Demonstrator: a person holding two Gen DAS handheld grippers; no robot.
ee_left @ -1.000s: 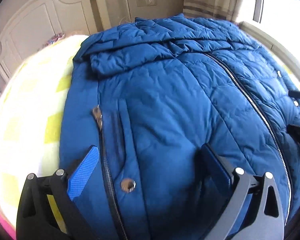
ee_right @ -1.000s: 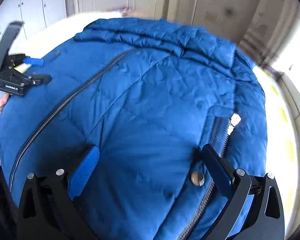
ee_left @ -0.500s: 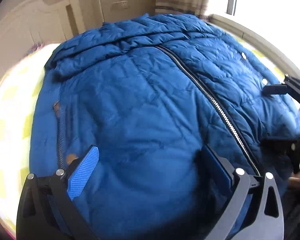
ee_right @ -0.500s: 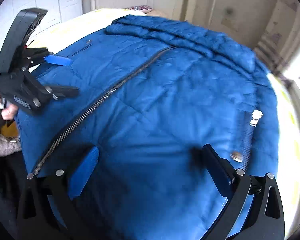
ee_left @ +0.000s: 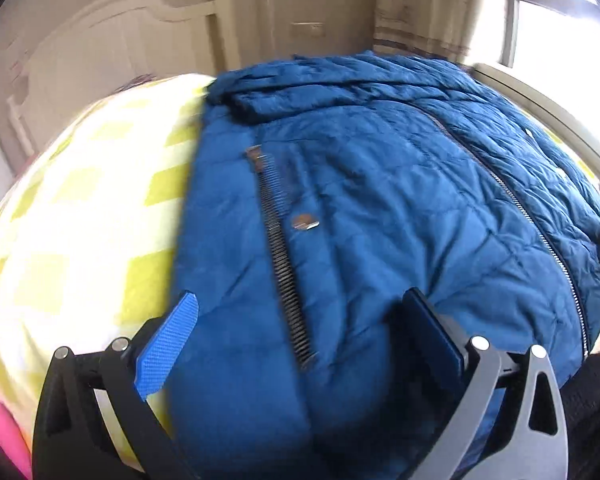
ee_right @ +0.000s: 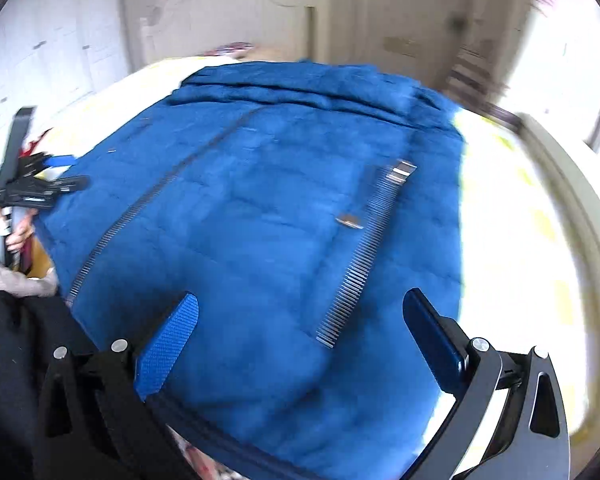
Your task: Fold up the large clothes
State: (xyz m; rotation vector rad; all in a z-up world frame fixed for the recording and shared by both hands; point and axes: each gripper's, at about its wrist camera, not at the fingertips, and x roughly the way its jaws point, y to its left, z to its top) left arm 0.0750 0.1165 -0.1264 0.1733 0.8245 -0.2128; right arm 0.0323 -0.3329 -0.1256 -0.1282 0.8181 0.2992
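Observation:
A large blue quilted jacket (ee_left: pixel 380 208) lies flat and zipped on the bed, hem toward me, collar at the far end; it also shows in the right wrist view (ee_right: pixel 260 220). My left gripper (ee_left: pixel 300 320) is open and empty over the hem by the jacket's left pocket zipper (ee_left: pixel 280 248). My right gripper (ee_right: pixel 300 320) is open and empty over the hem near the right pocket zipper (ee_right: pixel 364 252). The left gripper also shows at the left edge of the right wrist view (ee_right: pixel 66 170), open.
The bed has a yellow and white checked cover (ee_left: pixel 80 220) and a white headboard (ee_left: pixel 100 60) behind it. A window (ee_left: pixel 560 20) and its sill run along the right side. White wardrobe doors (ee_right: pixel 40 60) stand at the left.
Both views have swung. My left gripper has shifted left toward the jacket's left edge and pocket zipper. My right gripper has shifted right toward the right pocket zipper. Both stay open.

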